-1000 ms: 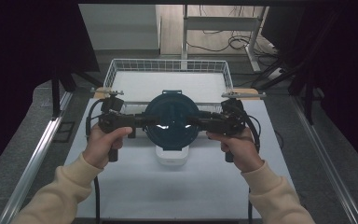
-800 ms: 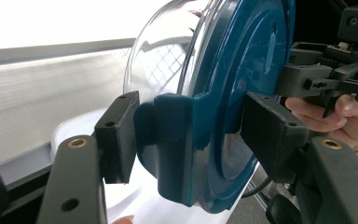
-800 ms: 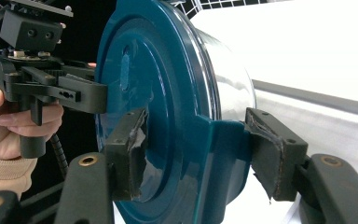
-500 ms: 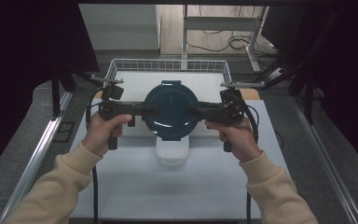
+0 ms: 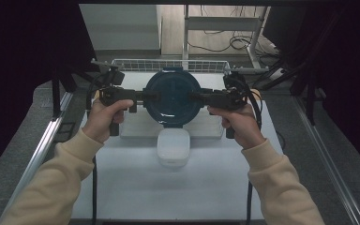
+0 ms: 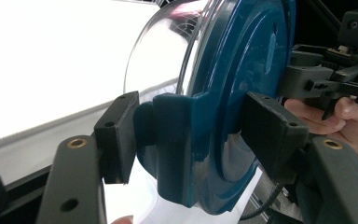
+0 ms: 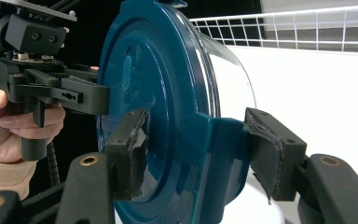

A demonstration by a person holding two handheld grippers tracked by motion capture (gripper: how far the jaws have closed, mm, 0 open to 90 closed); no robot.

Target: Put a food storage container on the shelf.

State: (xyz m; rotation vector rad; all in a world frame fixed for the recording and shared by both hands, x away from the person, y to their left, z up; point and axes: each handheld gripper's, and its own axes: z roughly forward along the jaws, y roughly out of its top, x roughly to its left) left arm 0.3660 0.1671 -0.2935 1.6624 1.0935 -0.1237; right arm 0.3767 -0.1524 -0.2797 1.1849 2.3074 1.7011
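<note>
Container [image 5: 172, 96] at upper centre: rigid, probably light, slippery clear bowl; left gripper [image 5: 140, 97] and right gripper [image 5: 201, 99] clamp its lid tabs

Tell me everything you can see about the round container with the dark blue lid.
The round container has a clear bowl, glass or plastic by its look, under a dark teal-blue plastic lid with raised rings and locking flaps at the rim. The lid is on. It is held level above the white table, in front of a wire basket. The left gripper and right gripper each clamp a side flap, one jaw on the lid's top, the other under it. A white box lies below, apart from it.
</note>
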